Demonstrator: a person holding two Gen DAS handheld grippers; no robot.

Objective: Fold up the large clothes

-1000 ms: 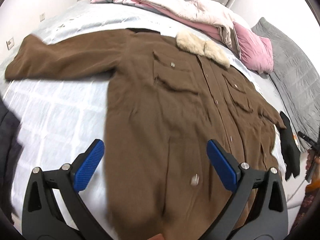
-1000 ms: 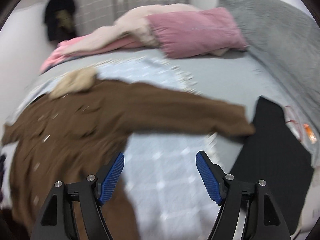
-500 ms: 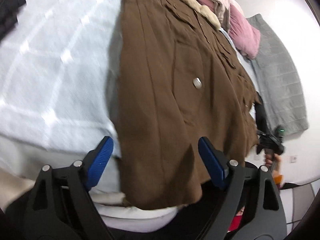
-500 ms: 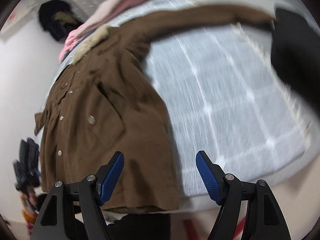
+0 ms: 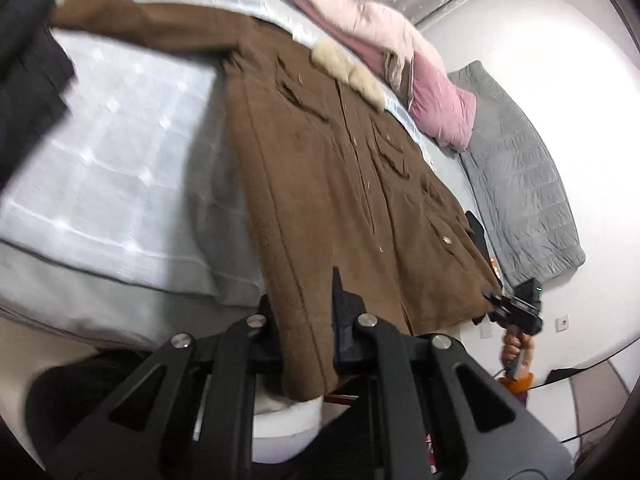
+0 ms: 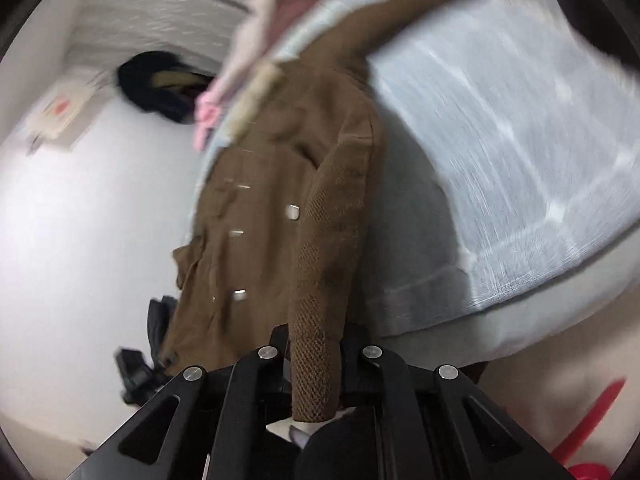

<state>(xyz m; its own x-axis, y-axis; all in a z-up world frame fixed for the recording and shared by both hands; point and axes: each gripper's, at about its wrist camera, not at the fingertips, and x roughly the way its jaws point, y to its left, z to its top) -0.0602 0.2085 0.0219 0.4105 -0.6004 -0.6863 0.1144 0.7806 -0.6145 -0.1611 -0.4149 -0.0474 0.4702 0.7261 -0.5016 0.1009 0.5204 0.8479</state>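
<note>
Left wrist view: the left gripper point(image 5: 306, 320) is seen clenched on the bottom hem of the brown coat point(image 5: 332, 168), at the hem's left corner, with the cloth pinched between the two black fingers and a short flap of hem hanging below them. From this grasp the coat is stretched away over the bed point(image 5: 104, 148), front side up, with its buttons and flap pockets showing. One sleeve is laid out toward the upper left across the pale checked bedspread. The cream fur collar point(image 5: 348, 74) is found at the far end of the coat. Beyond the collar a pile of pink bedding point(image 5: 360, 20) is heaped, with a pink pillow point(image 5: 440, 108) just beside it and a grey quilted blanket point(image 5: 520, 184) along the wall. At the hem's other corner the right gripper point(image 5: 516, 312) is seen, held by a hand.

In the right wrist view, the right gripper point(image 6: 316, 364) is likewise clamped shut on the coat's hem point(image 6: 316, 320), with a narrow strip of coarse brown weave gripped between the fingers. The coat is drawn up from there toward the blurred collar, its buttons point(image 6: 293, 212) catching light. The bedspread point(image 6: 500, 140) is blurred on the right. A dark garment point(image 6: 160, 84) is hung on the white wall at the upper left.
</note>
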